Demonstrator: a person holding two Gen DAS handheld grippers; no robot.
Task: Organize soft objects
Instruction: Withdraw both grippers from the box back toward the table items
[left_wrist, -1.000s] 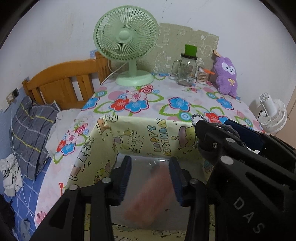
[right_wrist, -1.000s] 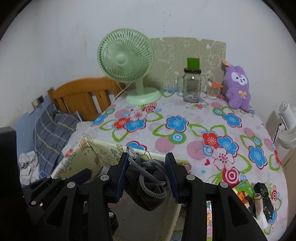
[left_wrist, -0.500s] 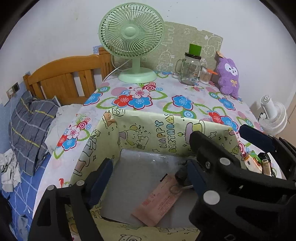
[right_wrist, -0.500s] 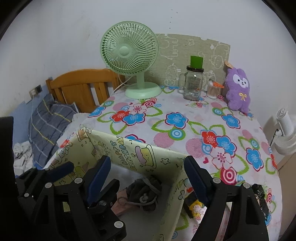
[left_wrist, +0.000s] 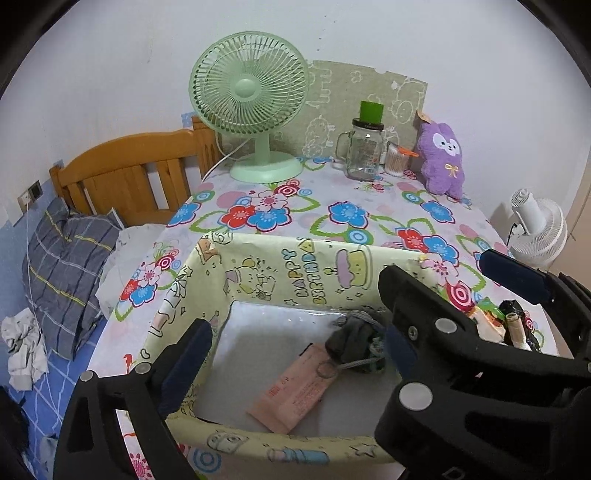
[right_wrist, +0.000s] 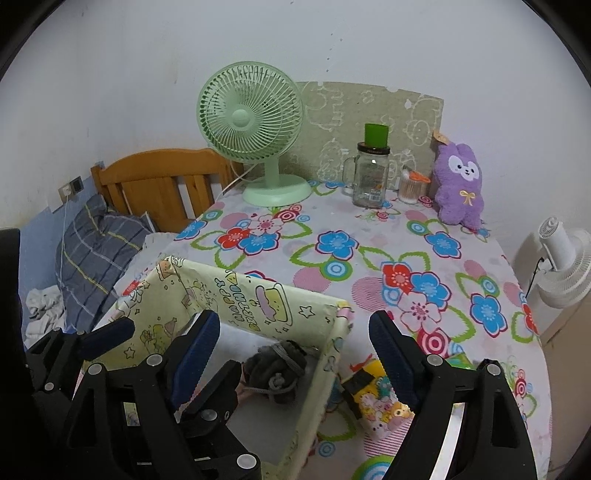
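Dark grey drawstring pouch and pink flat packet lie inside yellow birthday-print box on table, gathered there for sorting. Left gripper and right gripper hover, jaws released, empty.

From my left wrist view, the right gripper blocks the right wall of the yellow box and covers part of the dark pouch lying inside. I can't read the print on the pink packet; it is too small. In my right wrist view, the left gripper hides most of the box floor, so only a pink sliver of the packet shows beside the pouch. The small packages right of the box sit partly behind my finger. The white fan is partly cut off behind the table.
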